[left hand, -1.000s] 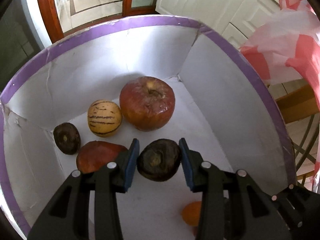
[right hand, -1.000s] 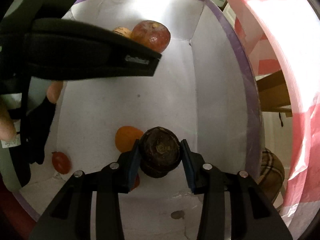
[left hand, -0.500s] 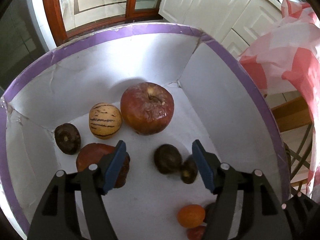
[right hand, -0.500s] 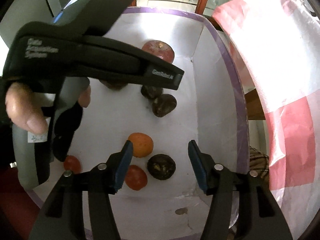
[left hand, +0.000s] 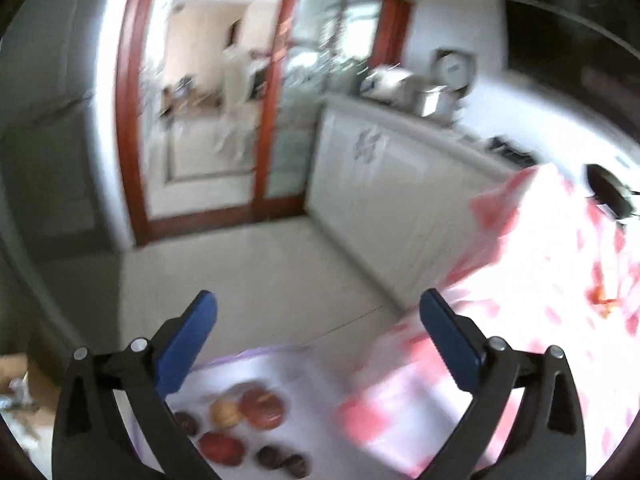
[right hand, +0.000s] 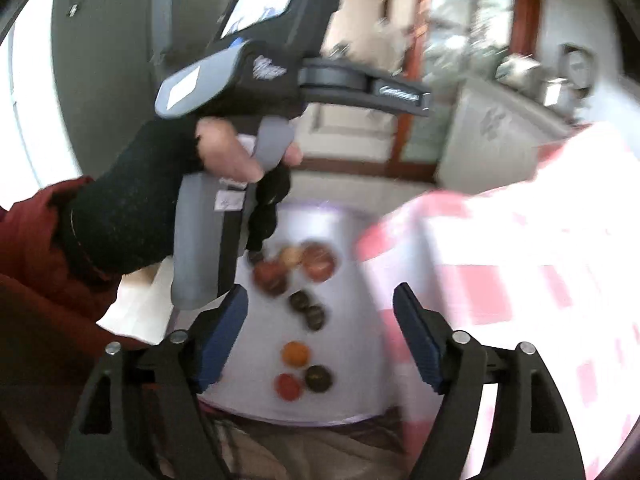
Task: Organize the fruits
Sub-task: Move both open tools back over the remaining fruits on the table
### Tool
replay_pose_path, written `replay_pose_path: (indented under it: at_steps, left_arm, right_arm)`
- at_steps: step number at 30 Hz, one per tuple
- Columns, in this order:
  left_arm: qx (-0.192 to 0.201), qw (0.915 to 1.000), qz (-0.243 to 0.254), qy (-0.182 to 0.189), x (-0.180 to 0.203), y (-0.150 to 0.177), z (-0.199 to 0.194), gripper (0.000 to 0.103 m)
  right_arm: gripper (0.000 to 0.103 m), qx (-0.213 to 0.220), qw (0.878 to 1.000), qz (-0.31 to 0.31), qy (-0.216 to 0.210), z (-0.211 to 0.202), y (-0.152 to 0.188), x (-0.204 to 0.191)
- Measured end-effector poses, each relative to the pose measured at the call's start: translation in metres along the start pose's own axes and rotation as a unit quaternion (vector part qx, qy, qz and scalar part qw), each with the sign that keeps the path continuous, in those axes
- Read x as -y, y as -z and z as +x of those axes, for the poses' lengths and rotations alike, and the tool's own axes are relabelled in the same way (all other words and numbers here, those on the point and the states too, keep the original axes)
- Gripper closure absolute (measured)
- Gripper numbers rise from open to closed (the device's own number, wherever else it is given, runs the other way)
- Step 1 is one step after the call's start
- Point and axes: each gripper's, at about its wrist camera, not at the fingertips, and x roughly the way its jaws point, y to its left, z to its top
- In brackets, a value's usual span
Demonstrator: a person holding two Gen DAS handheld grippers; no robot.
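The white box with a purple rim point(left hand: 256, 354) lies far below, blurred. In it are a big red apple point(left hand: 262, 408), a striped yellow fruit point(left hand: 226, 412), a red fruit point(left hand: 222, 446) and two dark round fruits point(left hand: 280, 460). My left gripper point(left hand: 318, 308) hangs high above the box, its jaws opening wide with nothing between them. My right gripper point(right hand: 320, 300) is also above the box, jaws opening and empty. Under it lie an orange fruit point(right hand: 295, 353), a small red fruit point(right hand: 287, 386) and a dark fruit point(right hand: 318, 376). A gloved hand point(right hand: 132, 208) holds the left gripper point(right hand: 420, 98).
A table with a pink-and-white checked cloth point(left hand: 520, 300) stands right beside the box. Beyond are white cabinets point(left hand: 372, 168), a tiled floor point(left hand: 240, 272) and a wood-framed glass door point(left hand: 272, 100). A red sleeve point(right hand: 36, 280) fills the right wrist view's left side.
Both grippers let go of the dark fruits they held, opened wide and rose up out of the box. The views now tilt toward the room.
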Motion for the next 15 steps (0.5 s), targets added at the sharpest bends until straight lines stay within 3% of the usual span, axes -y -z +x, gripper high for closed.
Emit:
replay_pose_path:
  at_steps: [2,5,8,10,11,13,15]
  left_arm:
    - [0.004,0.9985,0.032,0.045,0.043,-0.008,-0.008,0.002]
    - [-0.013,0.988,0.104,0.114,0.116,-0.006,-0.014,0.002]
    - [-0.032,0.9688,0.183,0.165,0.204,0.01,-0.003,0.002]
    - [-0.044,0.9602,0.215,0.172,0.252,0.015,0.015,0.002]
    - [-0.06,0.9554,0.229,0.176,0.281,0.021,0.026,0.002]
    - [-0.089,0.9515,0.237,0.175,0.321,0.033,0.046,0.002]
    - [-0.12,0.9486,0.233,0.178,0.368,0.044,0.069,0.002]
  right_arm:
    - [0.022,0.033,0.998,0.025,0.036,-0.035,0.005,0.022]
    - [0.017,0.07,0.988,0.078,0.111,-0.077,0.026,0.062]
    - [0.017,0.071,0.968,0.162,0.177,-0.104,0.064,0.115]
    - [0.017,0.067,0.948,0.219,0.22,-0.119,0.089,0.151]
    - [0.017,0.066,0.932,0.255,0.248,-0.129,0.103,0.172]
    - [0.016,0.064,0.898,0.322,0.294,-0.145,0.128,0.209]
    - [0.016,0.062,0.855,0.4,0.325,-0.163,0.155,0.251]
